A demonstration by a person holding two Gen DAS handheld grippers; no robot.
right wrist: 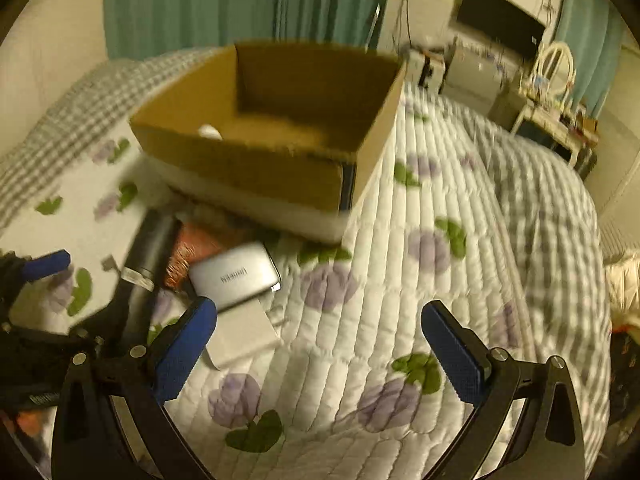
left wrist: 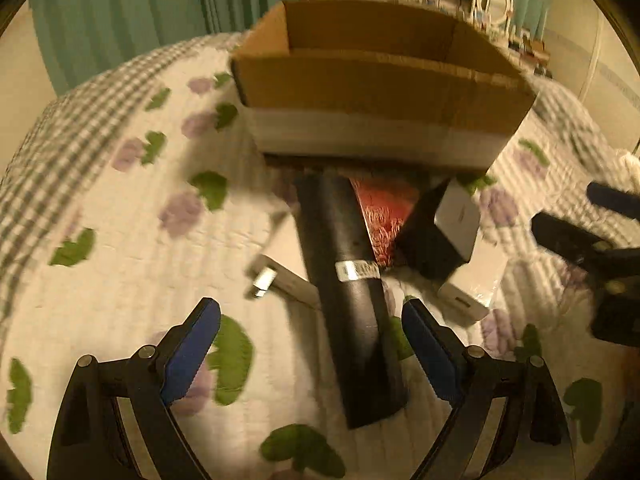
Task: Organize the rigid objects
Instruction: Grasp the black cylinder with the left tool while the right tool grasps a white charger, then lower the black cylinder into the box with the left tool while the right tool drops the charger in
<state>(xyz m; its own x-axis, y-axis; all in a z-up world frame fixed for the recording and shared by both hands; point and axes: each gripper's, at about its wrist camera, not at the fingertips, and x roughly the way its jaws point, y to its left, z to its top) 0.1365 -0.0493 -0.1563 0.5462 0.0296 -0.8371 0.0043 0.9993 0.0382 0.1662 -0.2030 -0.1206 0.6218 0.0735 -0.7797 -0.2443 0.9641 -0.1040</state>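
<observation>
A quilt on a bed is seen, with teal curtains behind. One box and one tube are counted. Both grippers, left and right, are spread apart, empty.

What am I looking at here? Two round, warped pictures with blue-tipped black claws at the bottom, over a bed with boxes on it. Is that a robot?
No robot: a person carries a hand-held gripper in each hand, with a fisheye camera on each looking forward along its two fingers. One picture is from the left hand-held gripper, the other from the right hand-held gripper. Both are open and hold nothing.

They hover over a flowered quilt. On it stands an open cardboard box. In front of that lies a pile: a long black box, a red patterned item partly beneath, a silver-grey device on a flat white box, and a small plug-like piece. The pictures are motion-blurred, so finer details are unclear.
</observation>
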